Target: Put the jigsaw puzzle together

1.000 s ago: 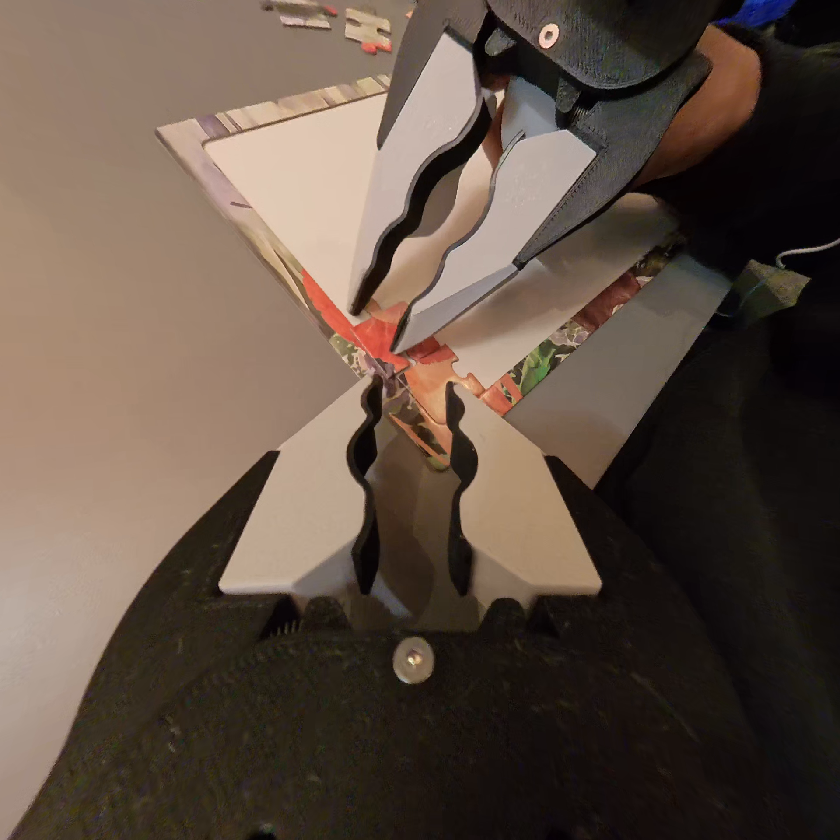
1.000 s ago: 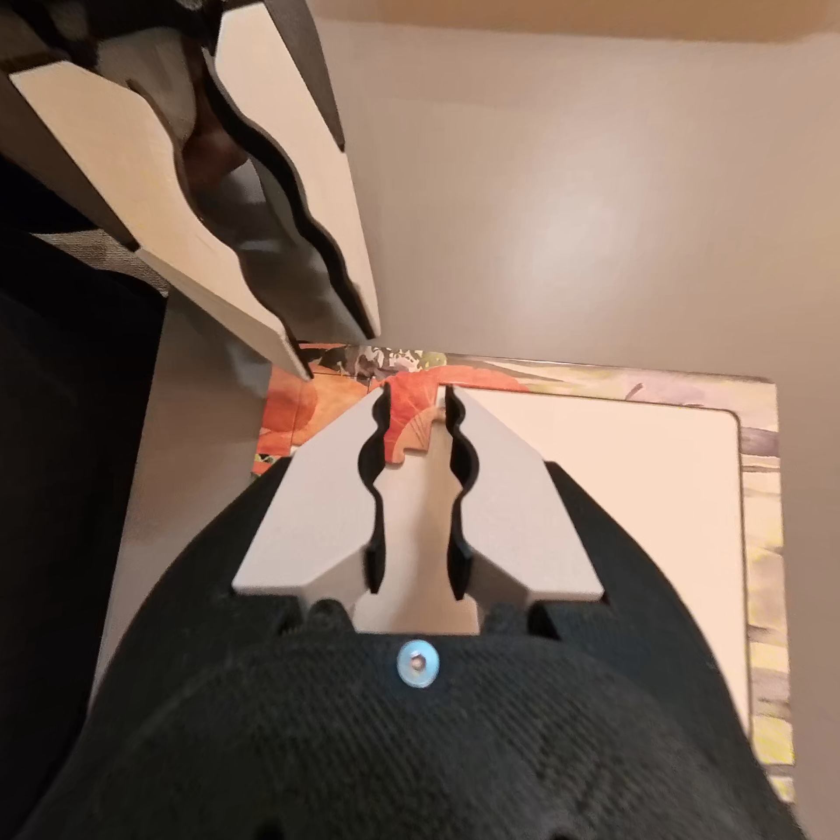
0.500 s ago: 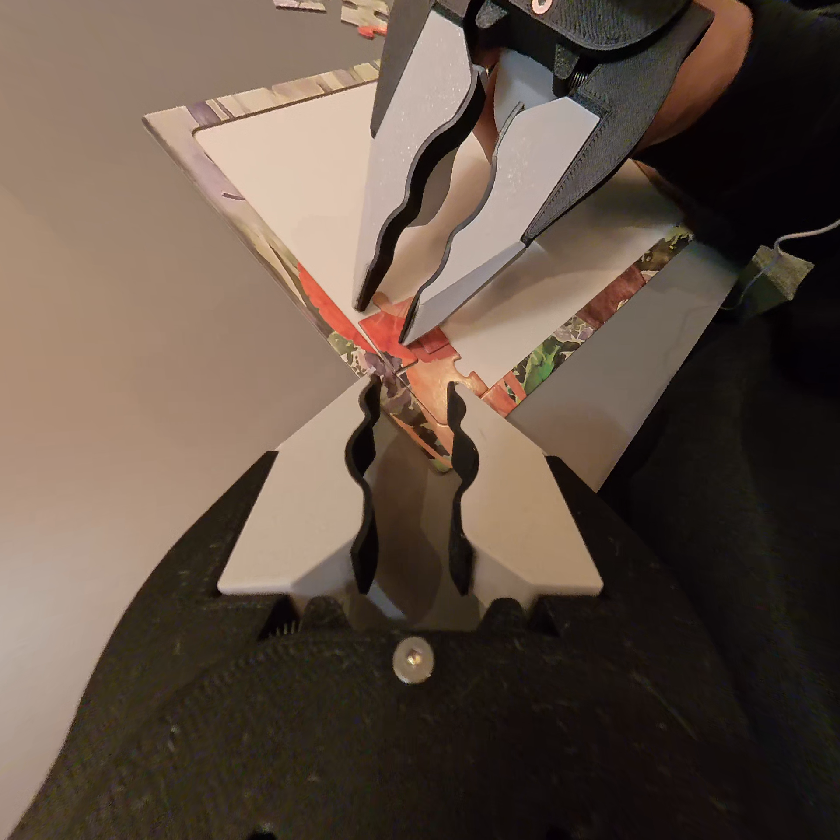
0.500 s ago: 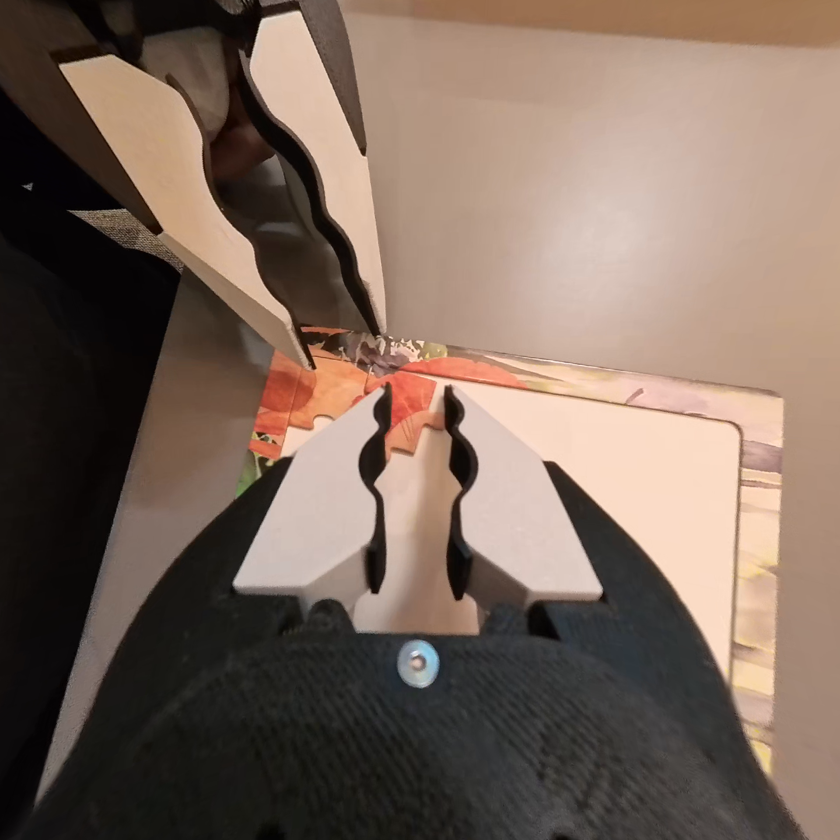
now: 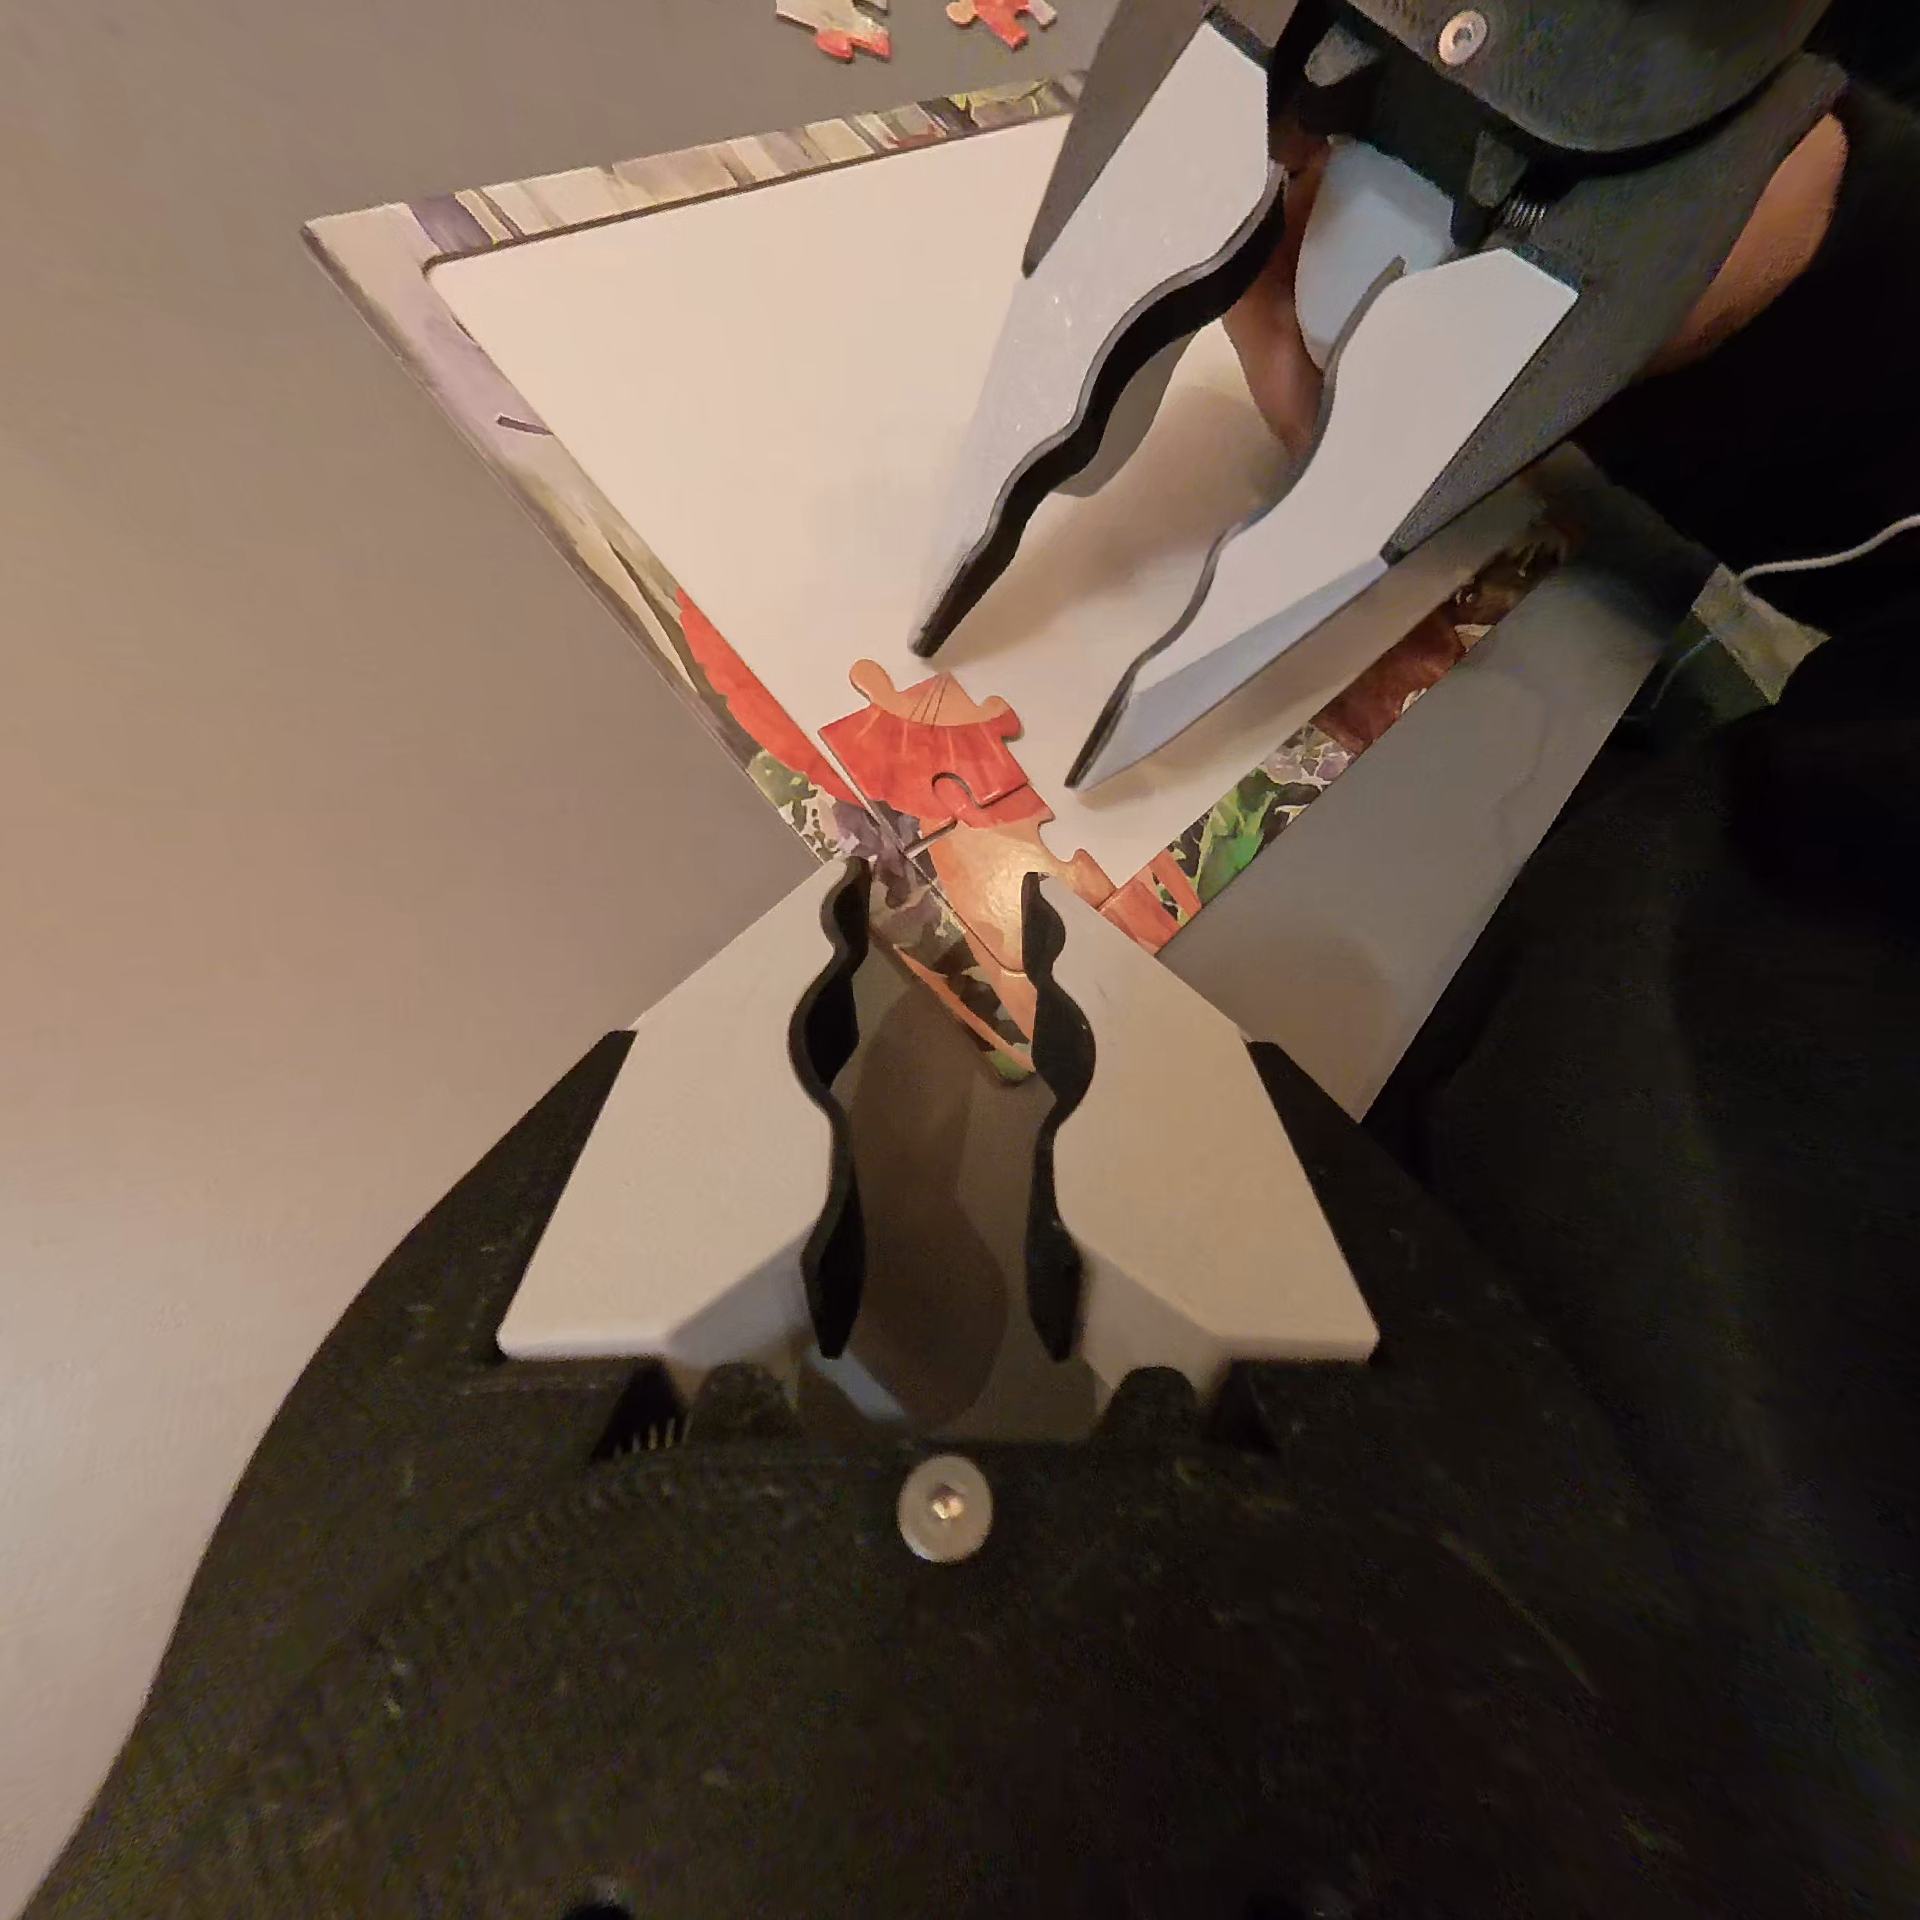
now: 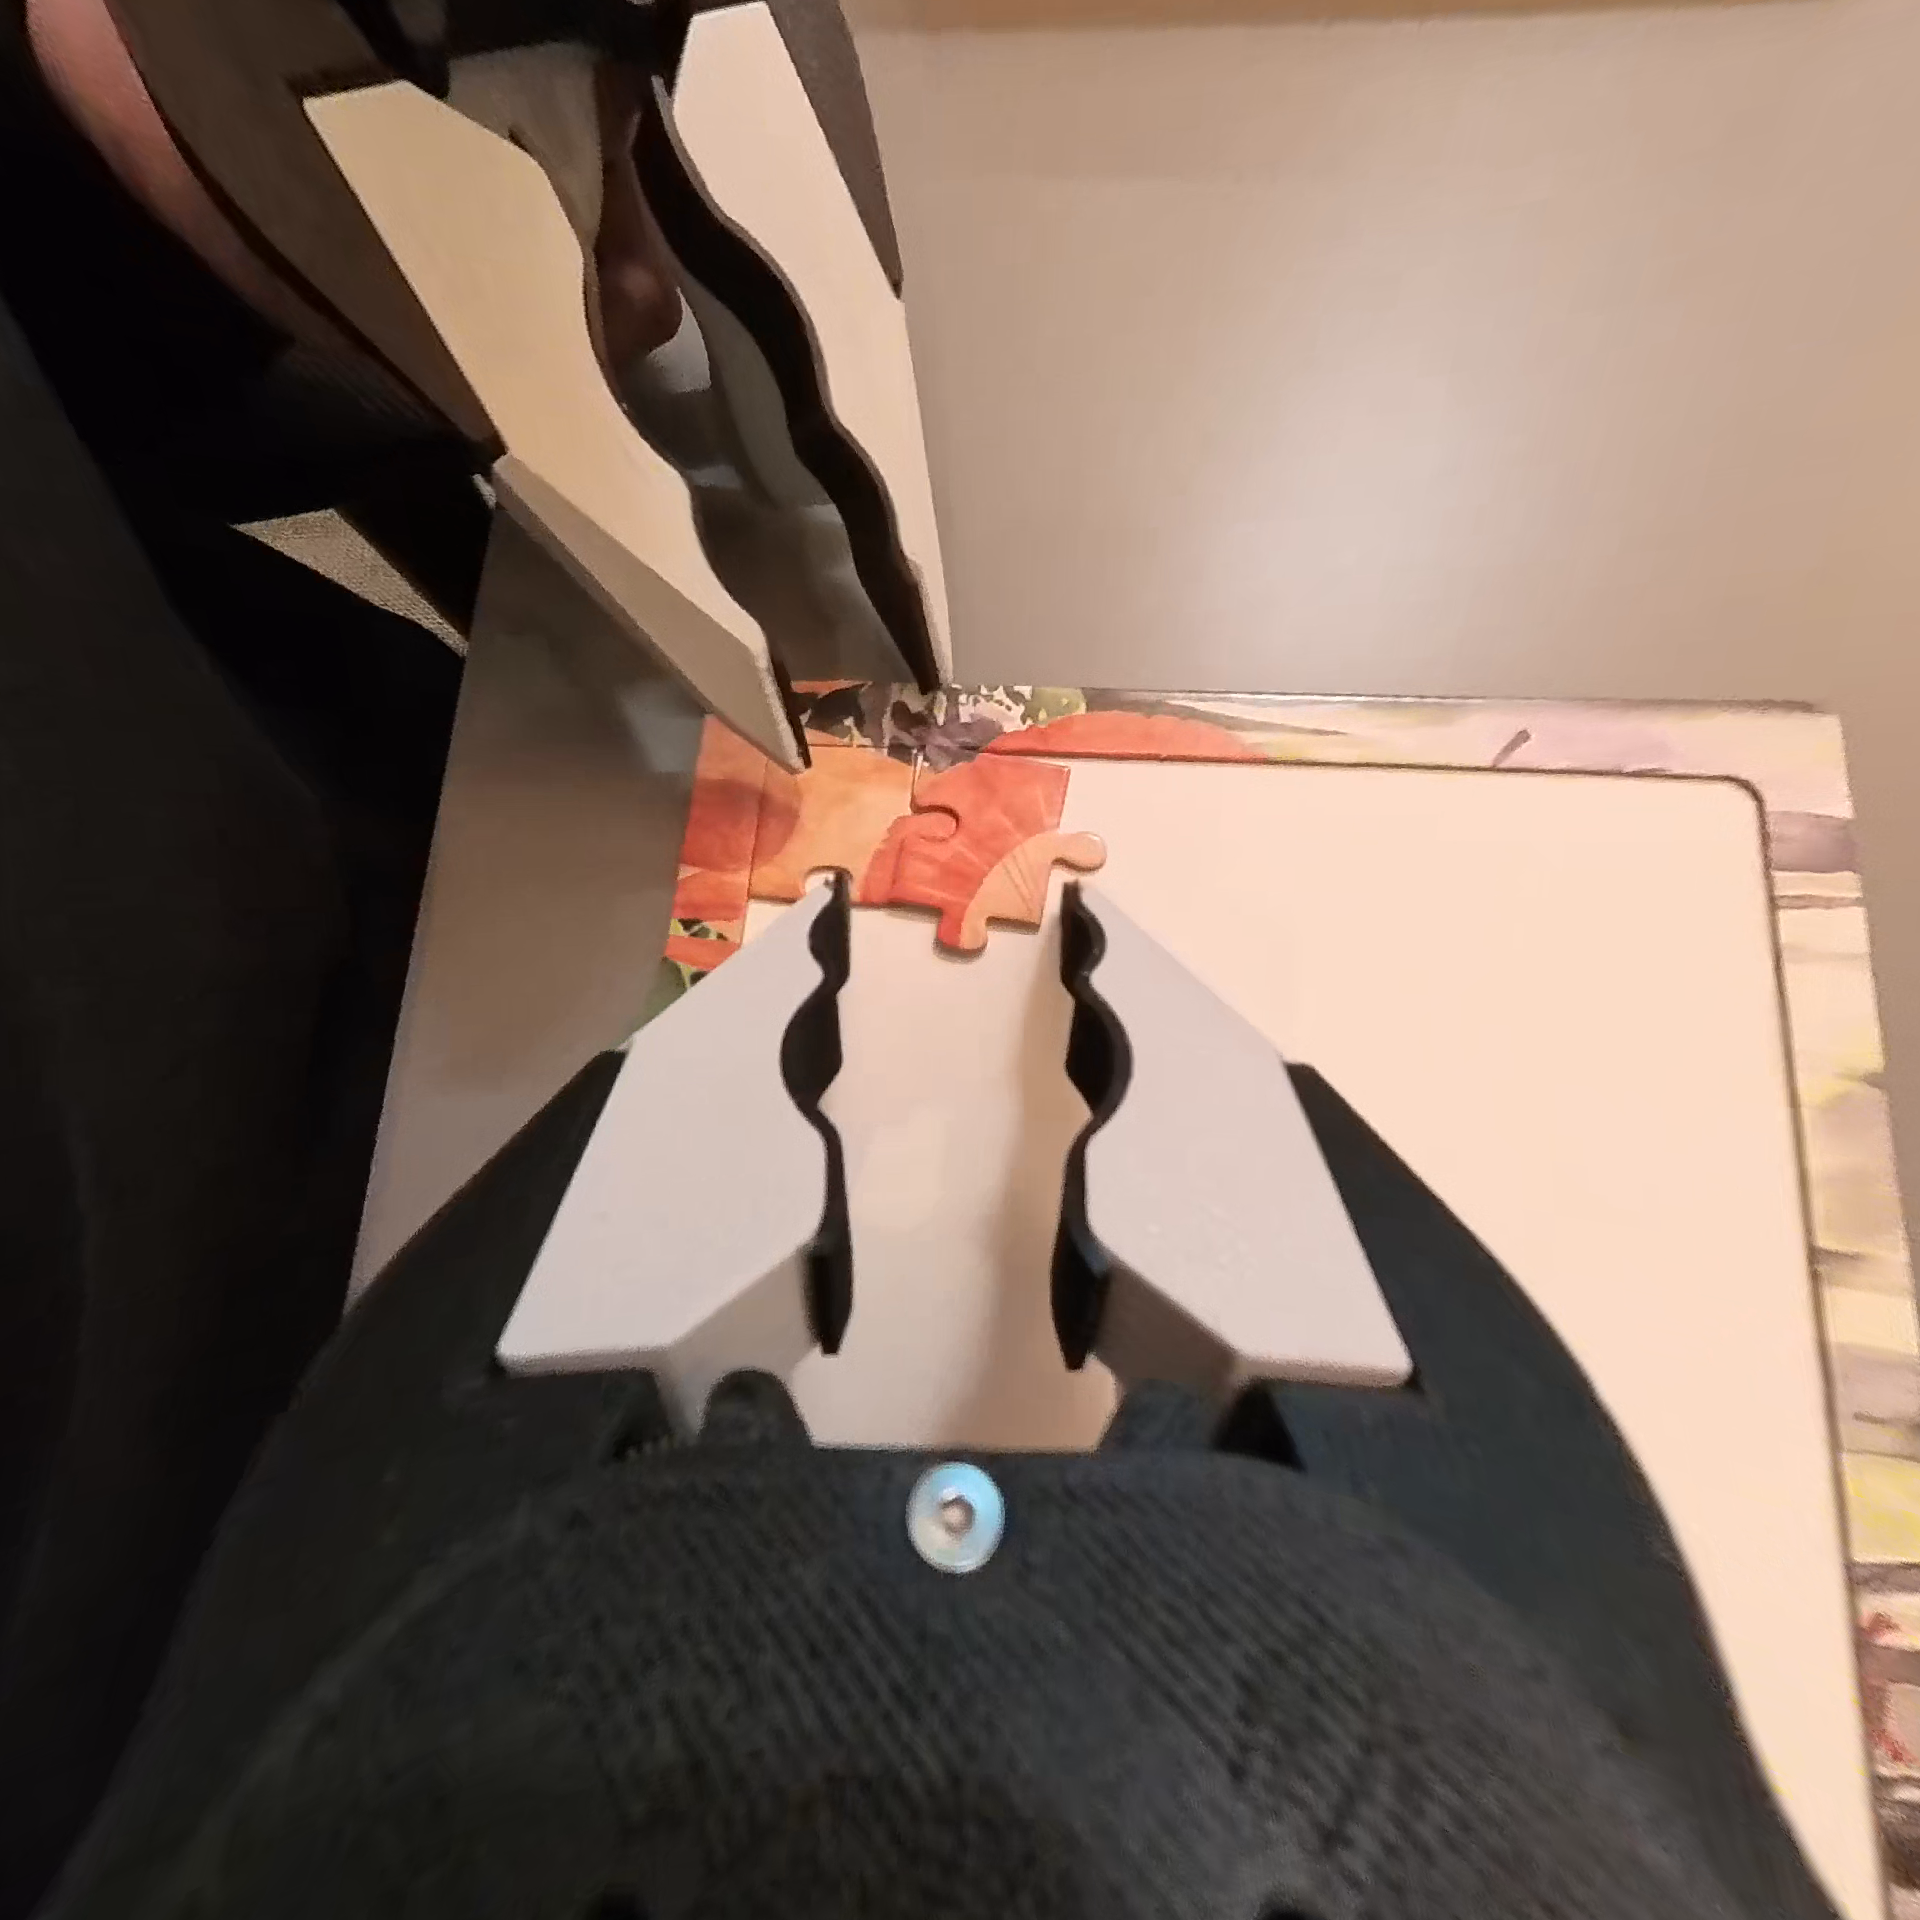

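Wavy-edged grey fingers (image 5: 1049,935) over glossy cardboard pieces (image 5: 925,743)

2 grippers are counted, the left gripper (image 5: 940,883) and the right gripper (image 6: 954,888), each with 2 fingers. 1 puzzle tray (image 5: 442,343) is seen on 1 table (image 5: 208,727). 2 joined pieces are counted in the tray's corner: 1 red piece (image 5: 920,732) and 1 orange piece (image 5: 992,868). 2 more are seen on the table beyond the tray, a near loose piece (image 5: 840,26) and a far loose piece (image 5: 987,12), both cut off by the frame edge. 1 white cable (image 5: 1818,561) is seen.
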The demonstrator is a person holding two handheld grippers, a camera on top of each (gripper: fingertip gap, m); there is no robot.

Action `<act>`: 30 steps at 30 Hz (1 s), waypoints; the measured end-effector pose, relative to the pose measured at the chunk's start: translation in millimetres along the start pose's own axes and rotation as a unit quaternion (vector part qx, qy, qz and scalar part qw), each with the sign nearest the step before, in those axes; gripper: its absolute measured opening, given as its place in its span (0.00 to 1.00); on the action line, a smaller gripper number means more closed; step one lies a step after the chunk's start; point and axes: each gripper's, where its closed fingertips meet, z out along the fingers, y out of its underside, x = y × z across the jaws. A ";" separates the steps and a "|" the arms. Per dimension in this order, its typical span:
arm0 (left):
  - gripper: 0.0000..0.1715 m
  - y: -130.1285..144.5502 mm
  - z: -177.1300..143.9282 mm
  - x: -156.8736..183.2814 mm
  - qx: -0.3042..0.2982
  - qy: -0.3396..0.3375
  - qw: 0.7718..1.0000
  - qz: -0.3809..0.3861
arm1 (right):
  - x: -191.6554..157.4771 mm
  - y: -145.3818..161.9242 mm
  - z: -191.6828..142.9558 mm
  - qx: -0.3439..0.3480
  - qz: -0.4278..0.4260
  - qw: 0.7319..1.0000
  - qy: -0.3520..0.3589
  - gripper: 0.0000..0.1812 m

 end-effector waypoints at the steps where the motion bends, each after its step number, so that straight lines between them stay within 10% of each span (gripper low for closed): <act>1: 0.16 0.2 0.3 0.2 -0.001 0.000 1.000 0.000 | 0.0 1.0 1.8 0.000 -0.002 1.000 0.005 0.22; 30: 0.04 2.0 1.6 -11.5 -0.008 -0.042 0.999 -0.016 | 0.6 -14.8 18.0 -0.003 -0.039 0.997 -0.072 0.17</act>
